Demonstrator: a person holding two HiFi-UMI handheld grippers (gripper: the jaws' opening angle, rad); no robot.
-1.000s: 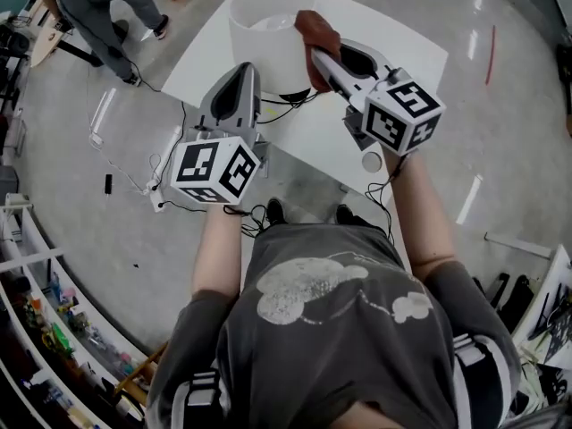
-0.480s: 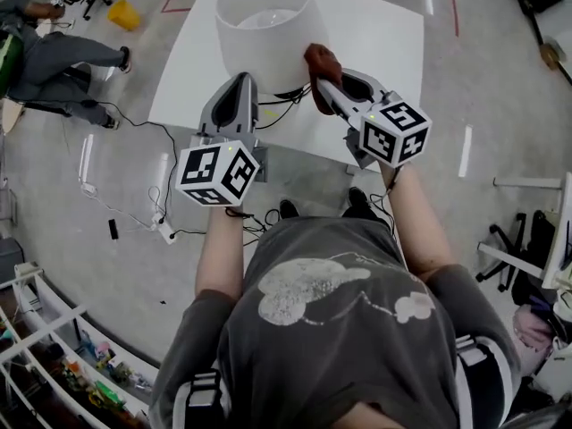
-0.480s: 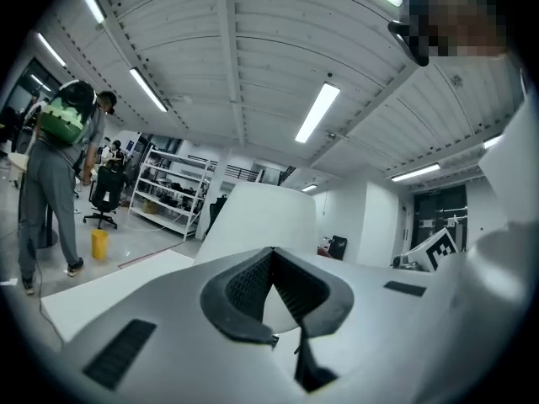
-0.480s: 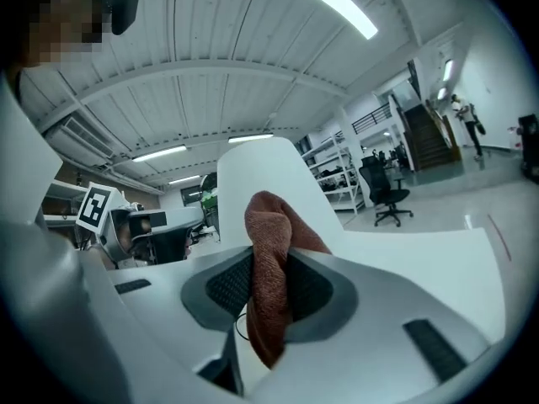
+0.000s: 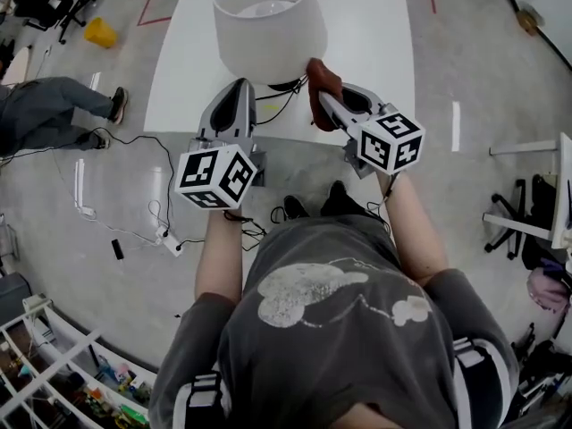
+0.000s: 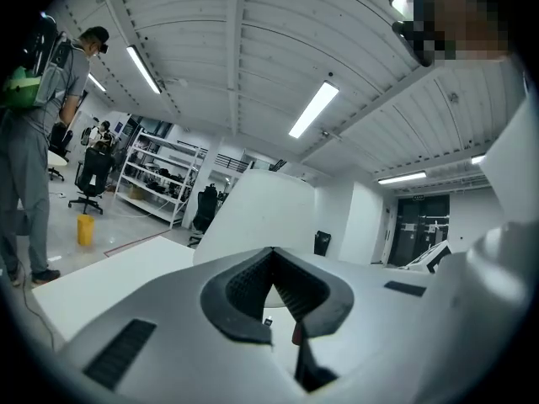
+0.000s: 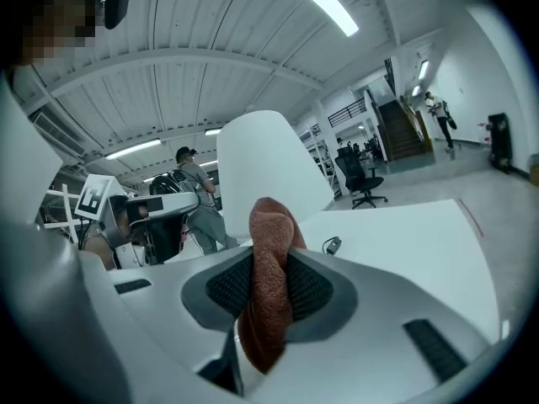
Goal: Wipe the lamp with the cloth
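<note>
A white lamp [image 5: 268,21] with a wide drum shade stands on the white table [image 5: 375,43], its black cord trailing off the near edge. My right gripper [image 5: 320,94] is shut on a reddish-brown cloth [image 5: 323,80], held just right of and below the shade, apart from it. In the right gripper view the cloth [image 7: 271,289] hangs between the jaws with the shade [image 7: 265,162] behind it. My left gripper [image 5: 237,92] is shut with nothing in it, below the shade's near side. The shade [image 6: 265,217] rises just beyond its tips in the left gripper view.
Cables and a power strip [image 5: 170,238] lie on the floor left of the table. A person [image 5: 49,114] is on the floor at far left, near a yellow bin [image 5: 100,32]. Shelving [image 5: 63,374] runs along the lower left. A small black switch [image 7: 333,245] lies on the table.
The cloth has come down off the shade's right side and both grippers have drawn back slightly toward me. The head view has shifted, so the table sits more centred.
</note>
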